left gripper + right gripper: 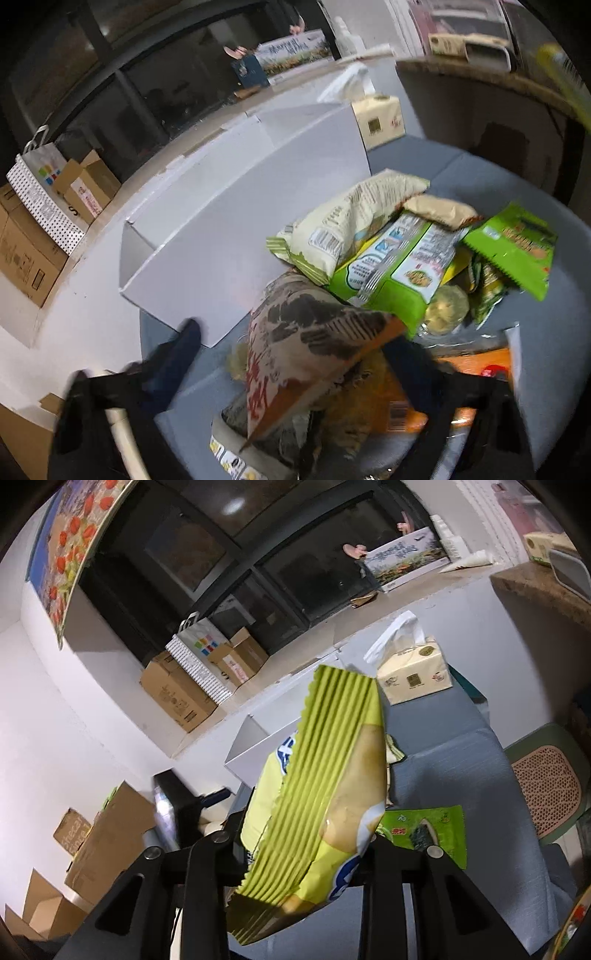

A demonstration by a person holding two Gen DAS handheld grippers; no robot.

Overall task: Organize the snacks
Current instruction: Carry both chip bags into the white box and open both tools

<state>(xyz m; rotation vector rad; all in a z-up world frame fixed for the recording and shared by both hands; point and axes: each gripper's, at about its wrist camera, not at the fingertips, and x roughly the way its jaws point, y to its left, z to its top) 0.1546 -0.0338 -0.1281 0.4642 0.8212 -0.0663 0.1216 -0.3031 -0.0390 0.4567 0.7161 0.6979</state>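
Right wrist view: right gripper clamped on chip bag, bag held up above grey sofa, white box behind. Bag looks light, air-puffed, slick film, contents brittle; grip sealed crimp edge, not belly. Left wrist view: left gripper half-closed around tan bag atop snack pile; whether pads press it, cannot tell. Pile loose, may slide.
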